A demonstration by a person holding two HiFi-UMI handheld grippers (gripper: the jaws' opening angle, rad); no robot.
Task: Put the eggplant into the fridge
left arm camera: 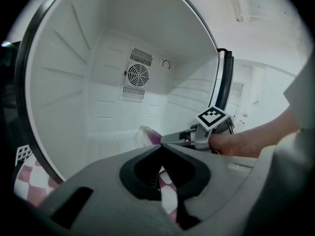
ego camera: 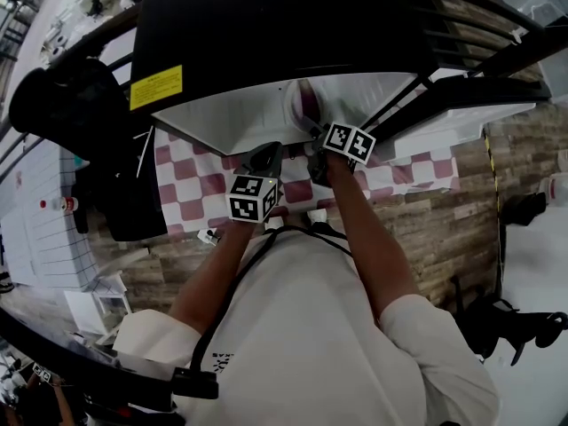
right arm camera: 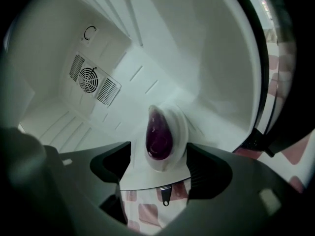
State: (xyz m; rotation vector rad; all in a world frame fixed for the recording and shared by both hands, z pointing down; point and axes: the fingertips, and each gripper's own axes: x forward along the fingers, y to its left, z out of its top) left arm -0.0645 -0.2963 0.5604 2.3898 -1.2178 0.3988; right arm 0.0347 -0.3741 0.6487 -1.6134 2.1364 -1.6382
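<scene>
Eggplant (right arm camera: 160,136) on fridge (right arm camera: 206,58) floor between wide right tool (right arm camera: 158,154); left tool (left arm camera: 160,147) closed, empty.

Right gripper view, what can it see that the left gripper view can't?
Only the right gripper view: the eggplant face-on, purple in its white wrap, between open jaws. Only the left gripper view: the right gripper with its marker cube, and the hand holding it. Both: the white fridge inside, its round fan vent, checked cloth.
</scene>
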